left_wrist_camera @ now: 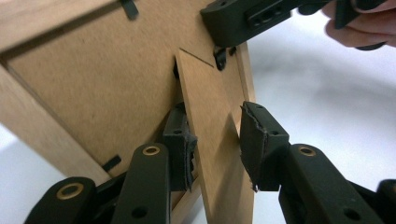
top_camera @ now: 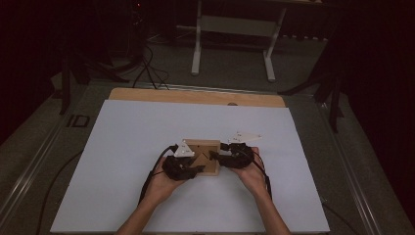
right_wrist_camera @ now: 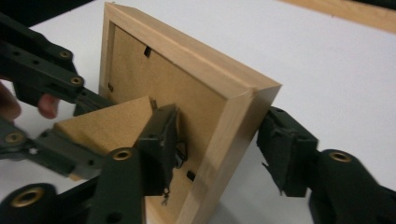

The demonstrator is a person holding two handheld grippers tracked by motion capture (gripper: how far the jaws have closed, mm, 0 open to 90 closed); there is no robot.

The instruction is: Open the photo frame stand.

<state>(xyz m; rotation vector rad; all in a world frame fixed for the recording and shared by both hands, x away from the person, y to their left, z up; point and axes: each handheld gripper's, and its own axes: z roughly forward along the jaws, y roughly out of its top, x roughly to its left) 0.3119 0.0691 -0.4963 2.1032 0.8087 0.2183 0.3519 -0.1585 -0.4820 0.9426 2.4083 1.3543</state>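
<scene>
The frame (top_camera: pixel 203 155) lies back-up mid-surface (top_camera: pixel 122 147). The left hand-held gripper (left_wrist_camera: pixel 217 147) straddles its stand (left_wrist_camera: pixel 212 126), jaws apart (one pad touching). The right hand-held gripper (right_wrist_camera: pixel 217 149) straddles the frame's edge, not yet clamped. If the left squeezes askew, the thin stand could bend or tear at its hinge.

Dim overhead view, blurred close-ups.

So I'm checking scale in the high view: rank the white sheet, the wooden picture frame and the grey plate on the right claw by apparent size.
1. White sheet, by far the largest.
2. Wooden picture frame.
3. Grey plate on the right claw, smallest, though it sits nearer the camera.
</scene>
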